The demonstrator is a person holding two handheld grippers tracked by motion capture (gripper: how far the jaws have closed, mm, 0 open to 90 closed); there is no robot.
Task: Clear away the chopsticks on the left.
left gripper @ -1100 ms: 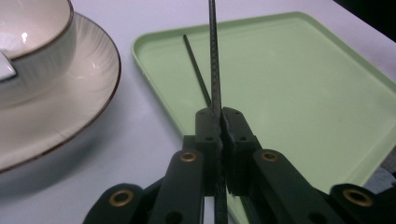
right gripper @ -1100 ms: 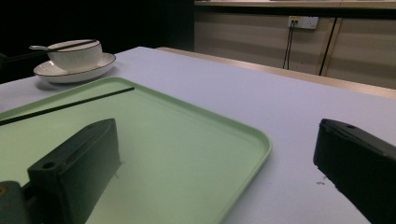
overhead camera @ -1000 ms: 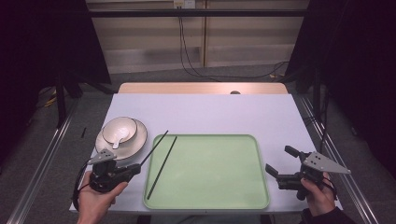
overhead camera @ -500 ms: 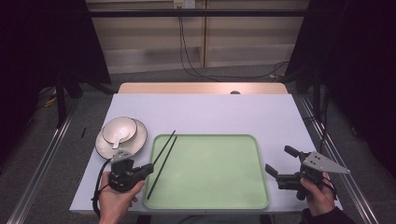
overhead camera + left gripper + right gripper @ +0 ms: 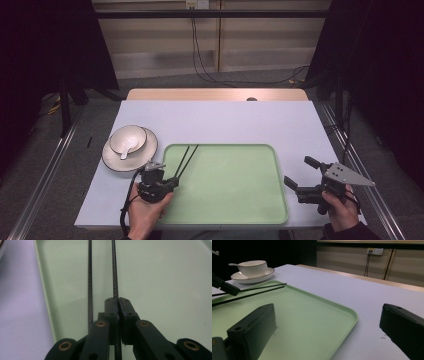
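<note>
Two thin black chopsticks (image 5: 186, 159) lie slanted over the left edge of a light green tray (image 5: 235, 185). My left gripper (image 5: 172, 181) sits at their near ends, low over the tray's left side. In the left gripper view, the left gripper (image 5: 118, 301) is shut on the right chopstick (image 5: 114, 275), and the other chopstick (image 5: 90, 277) runs past beside the left jaw. My right gripper (image 5: 298, 171) hovers at the tray's right edge, open wide with nothing between its jaws. In the right gripper view, the right gripper (image 5: 328, 315) faces across the tray (image 5: 312, 320).
A white bowl (image 5: 128, 140) with a spoon (image 5: 124, 151) in it stands on a white saucer (image 5: 112, 161) left of the tray. The pale table (image 5: 225, 120) stretches back to a wooden strip (image 5: 215, 94). Metal rails flank both sides.
My left gripper has moved right from the table's left part to over the tray's left edge, carrying the chopsticks with it. The right gripper has stayed still.
</note>
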